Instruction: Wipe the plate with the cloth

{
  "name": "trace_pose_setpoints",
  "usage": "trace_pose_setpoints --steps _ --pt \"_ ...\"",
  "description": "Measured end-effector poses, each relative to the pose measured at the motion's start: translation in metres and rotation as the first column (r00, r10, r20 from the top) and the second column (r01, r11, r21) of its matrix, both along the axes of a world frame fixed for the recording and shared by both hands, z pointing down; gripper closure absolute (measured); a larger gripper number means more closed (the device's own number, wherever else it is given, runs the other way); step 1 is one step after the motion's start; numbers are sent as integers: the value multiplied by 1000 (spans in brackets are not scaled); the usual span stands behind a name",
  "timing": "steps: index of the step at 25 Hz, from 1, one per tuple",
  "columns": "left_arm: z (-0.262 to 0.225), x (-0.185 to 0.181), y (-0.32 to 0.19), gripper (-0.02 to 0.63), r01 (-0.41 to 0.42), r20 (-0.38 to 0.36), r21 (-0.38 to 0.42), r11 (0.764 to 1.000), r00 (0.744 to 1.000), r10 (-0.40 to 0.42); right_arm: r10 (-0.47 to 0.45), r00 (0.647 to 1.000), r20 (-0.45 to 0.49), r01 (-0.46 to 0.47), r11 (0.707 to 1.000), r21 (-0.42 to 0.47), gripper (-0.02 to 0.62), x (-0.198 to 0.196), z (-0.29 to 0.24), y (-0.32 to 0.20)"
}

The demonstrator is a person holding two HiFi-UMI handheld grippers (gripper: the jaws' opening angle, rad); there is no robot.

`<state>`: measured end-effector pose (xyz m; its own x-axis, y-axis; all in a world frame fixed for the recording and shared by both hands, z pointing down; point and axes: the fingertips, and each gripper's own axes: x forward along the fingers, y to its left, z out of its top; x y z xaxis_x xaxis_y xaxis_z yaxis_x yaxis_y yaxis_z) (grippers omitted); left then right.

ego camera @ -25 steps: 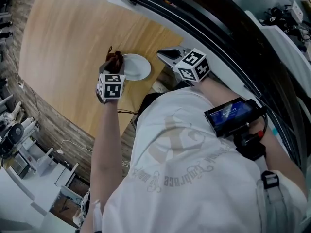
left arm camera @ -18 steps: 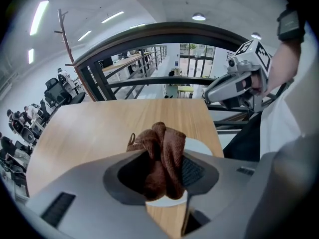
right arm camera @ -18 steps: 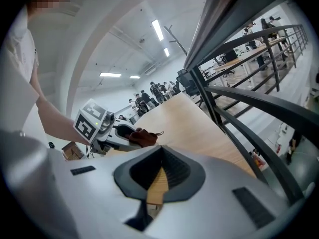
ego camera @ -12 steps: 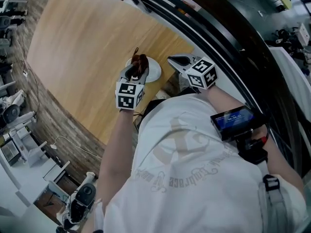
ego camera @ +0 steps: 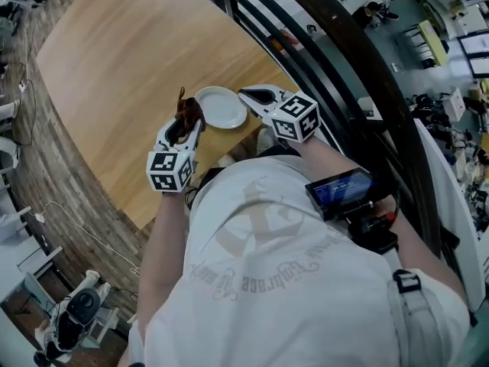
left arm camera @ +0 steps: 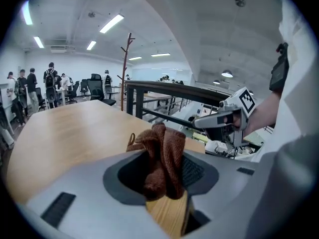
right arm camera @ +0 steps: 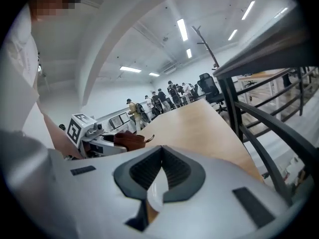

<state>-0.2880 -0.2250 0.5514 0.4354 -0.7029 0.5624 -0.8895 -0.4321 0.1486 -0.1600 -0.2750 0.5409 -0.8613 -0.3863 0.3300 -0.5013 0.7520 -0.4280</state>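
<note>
The crumpled rust-brown cloth (ego camera: 187,113), pinched in the left gripper (ego camera: 183,128), is now drawn back off the round white plate (ego camera: 221,107) to its left rim. The plate's other edge is clamped by the right gripper (ego camera: 254,95). One wiping stroke seems finished.

Head view: steeply down over the person's shoulders onto the desk (ego camera: 114,67). Gripper views: close behind own fingers (left arm camera: 75,193), low over the desk, facing each other across it
</note>
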Motion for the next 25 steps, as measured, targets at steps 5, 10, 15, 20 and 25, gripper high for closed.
trace_pose_setpoints --steps 5,10,15,20,25 --pt "-26 -22 16 436 110 -41 36 993 993 -109 -100 994 44 96 991 91 581 -22 -54 2" --pt "-28 -32 29 437 162 -100 57 985 983 -155 -155 984 92 143 982 124 581 -45 -69 17" --pt "-22 -28 35 437 147 -132 48 988 981 -140 -146 987 70 139 985 98 581 -43 -59 24" --pt "-19 -31 36 436 140 -150 44 989 980 -132 -118 992 44 114 990 86 581 -38 -50 26" --pt "-24 -25 31 437 116 -147 56 992 983 -107 -105 993 48 100 990 101 581 -35 -55 25"
